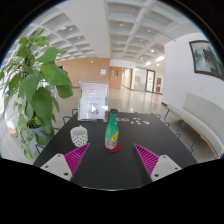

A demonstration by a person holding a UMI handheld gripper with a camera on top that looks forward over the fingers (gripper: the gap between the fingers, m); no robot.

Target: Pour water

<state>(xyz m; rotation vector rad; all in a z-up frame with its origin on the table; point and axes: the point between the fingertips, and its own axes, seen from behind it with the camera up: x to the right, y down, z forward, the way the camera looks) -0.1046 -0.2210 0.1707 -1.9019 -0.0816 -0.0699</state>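
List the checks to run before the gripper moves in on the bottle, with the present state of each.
1. Gripper open: ok, its pads stand wide apart.
2. Gripper holds nothing: ok.
3. Green bottle upright on the dark table: ok.
4. Bottle lined up ahead, between the fingers: ok, roughly centred, just beyond them.
5. White cup upright and apart from the bottle: ok, it stands to its left.
6. Bottle cap off, water level: cannot tell.

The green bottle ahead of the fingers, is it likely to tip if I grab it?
The green bottle stands tall and narrow on the dark table, so a high push could tip it. Probably rigid and smooth, maybe slippery. The gripper is open, short of it.
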